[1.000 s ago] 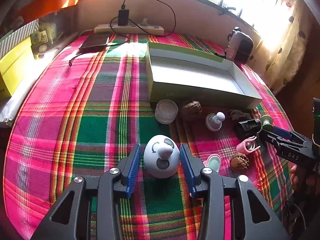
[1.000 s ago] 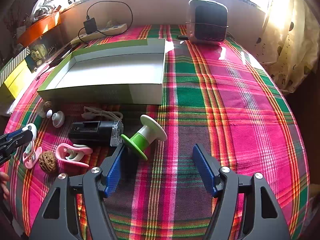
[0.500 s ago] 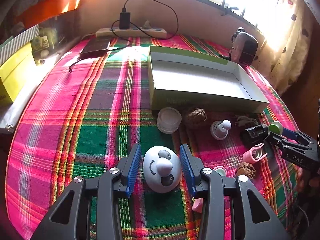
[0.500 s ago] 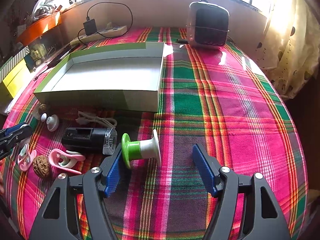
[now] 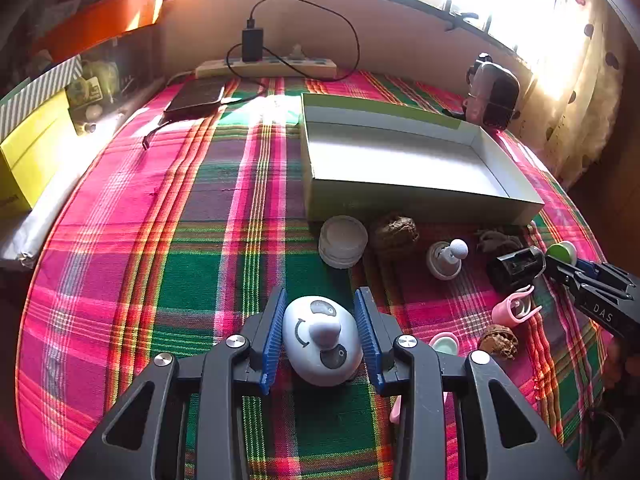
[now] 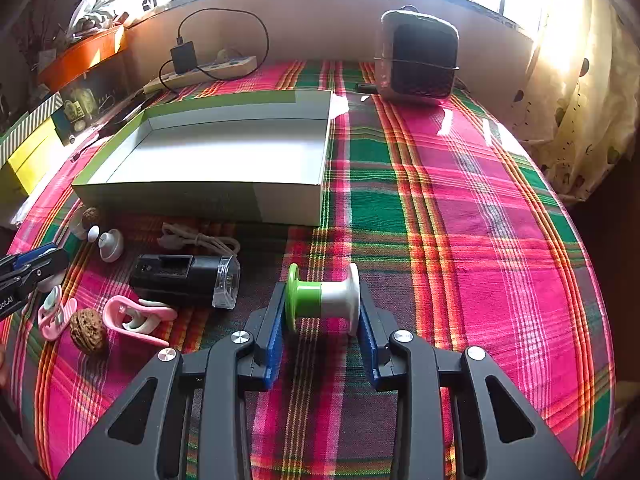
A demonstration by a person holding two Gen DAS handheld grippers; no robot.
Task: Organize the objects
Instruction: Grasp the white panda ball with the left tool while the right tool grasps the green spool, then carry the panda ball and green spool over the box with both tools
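Both tools closing: left tool on face toy, right tool endwise on spool; box ahead, left of spool

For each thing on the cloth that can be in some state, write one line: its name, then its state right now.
left gripper: jaws closing around the white egg-shaped toy.
right gripper: jaws closing, pads at both flanges of the green-and-white spool.
shallow box: open, nothing inside.
black device: lying on its side.
charger: plugged into the power strip.
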